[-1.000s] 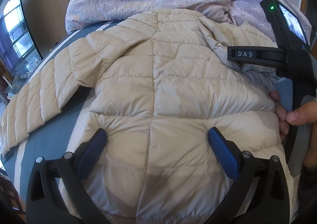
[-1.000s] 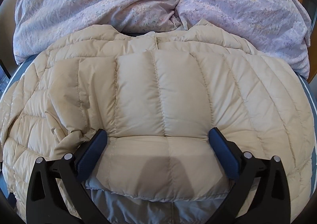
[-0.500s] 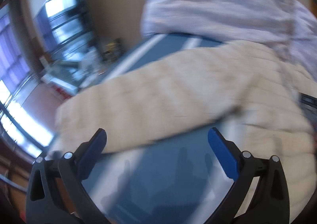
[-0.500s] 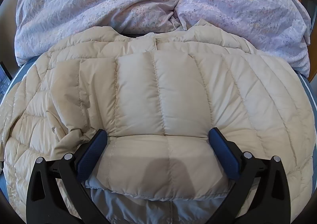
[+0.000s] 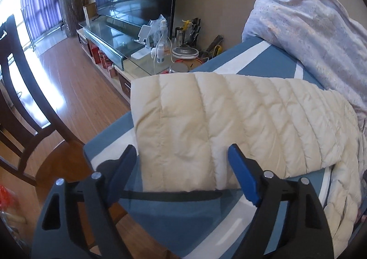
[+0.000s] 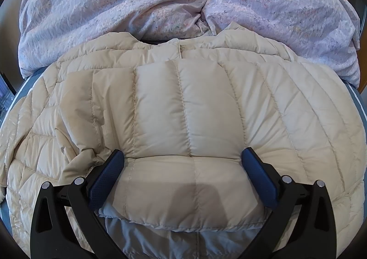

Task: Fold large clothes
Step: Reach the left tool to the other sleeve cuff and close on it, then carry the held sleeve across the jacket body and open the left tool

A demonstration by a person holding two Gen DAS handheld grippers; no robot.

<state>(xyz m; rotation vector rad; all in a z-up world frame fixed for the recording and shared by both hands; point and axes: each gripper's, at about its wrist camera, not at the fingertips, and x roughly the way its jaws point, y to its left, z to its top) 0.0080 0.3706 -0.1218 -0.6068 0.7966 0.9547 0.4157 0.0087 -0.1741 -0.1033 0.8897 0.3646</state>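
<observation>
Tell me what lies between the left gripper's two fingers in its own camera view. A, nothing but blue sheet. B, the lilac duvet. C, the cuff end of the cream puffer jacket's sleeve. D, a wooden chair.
C: the cuff end of the sleeve of the cream puffer jacket lies flat on the blue sheet between the left gripper fingers, whose jaws are closing but not yet pressing it.

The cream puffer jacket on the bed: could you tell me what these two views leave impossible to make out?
- Left wrist view: the sleeve shows, but the jacket body runs off the right edge.
- Left gripper, jaws closing: whether its pads touch the cuff cannot be told.
- Right wrist view: the right gripper base hides the jacket hem.
</observation>
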